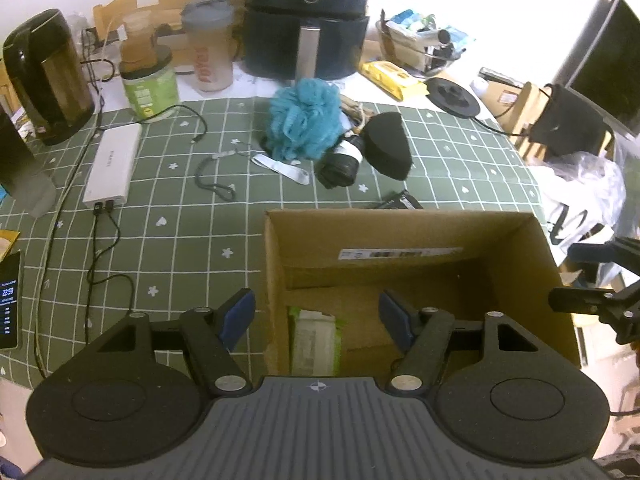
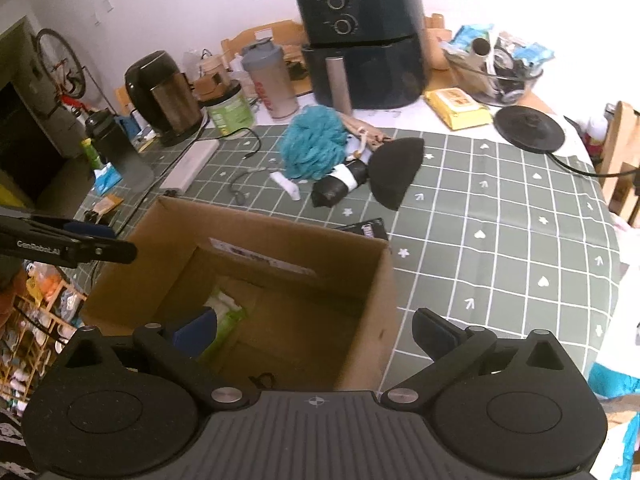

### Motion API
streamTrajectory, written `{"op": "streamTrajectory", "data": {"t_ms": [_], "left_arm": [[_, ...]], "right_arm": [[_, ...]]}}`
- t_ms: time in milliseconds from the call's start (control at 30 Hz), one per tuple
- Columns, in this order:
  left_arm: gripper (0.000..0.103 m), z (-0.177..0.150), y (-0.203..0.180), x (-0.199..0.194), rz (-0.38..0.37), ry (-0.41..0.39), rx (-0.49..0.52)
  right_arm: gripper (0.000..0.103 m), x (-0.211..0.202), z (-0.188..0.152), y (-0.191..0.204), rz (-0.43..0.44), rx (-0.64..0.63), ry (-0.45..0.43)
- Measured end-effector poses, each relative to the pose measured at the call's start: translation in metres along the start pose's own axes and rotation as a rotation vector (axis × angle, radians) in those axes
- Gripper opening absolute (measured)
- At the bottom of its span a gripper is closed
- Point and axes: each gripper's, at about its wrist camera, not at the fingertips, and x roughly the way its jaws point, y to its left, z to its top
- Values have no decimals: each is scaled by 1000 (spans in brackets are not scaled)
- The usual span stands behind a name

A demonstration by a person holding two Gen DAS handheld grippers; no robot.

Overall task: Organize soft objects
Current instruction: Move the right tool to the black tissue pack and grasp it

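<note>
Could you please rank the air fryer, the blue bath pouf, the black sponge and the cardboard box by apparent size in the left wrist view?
1. cardboard box, nearest the camera
2. air fryer
3. blue bath pouf
4. black sponge

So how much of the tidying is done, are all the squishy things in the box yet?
Only just started. One green-and-white packet lies in the cardboard box. Nothing is in hand: the left tongs and right tongs are both open and empty above the box. Still out on the table are the blue bath puff, the black roll and the black half-round sponge.
</note>
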Motion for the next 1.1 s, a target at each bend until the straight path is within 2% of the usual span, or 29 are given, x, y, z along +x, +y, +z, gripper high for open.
{"op": "streamTrajectory", "data": {"t_ms": [433, 1100], "left_arm": [[68, 4, 8, 2, 4, -29, -1], [68, 39, 31, 21, -47, -58, -32]], "right_arm": [[103, 3, 4, -10, -11, 30, 2], [103, 15, 37, -31, -84, 89, 8]]}}
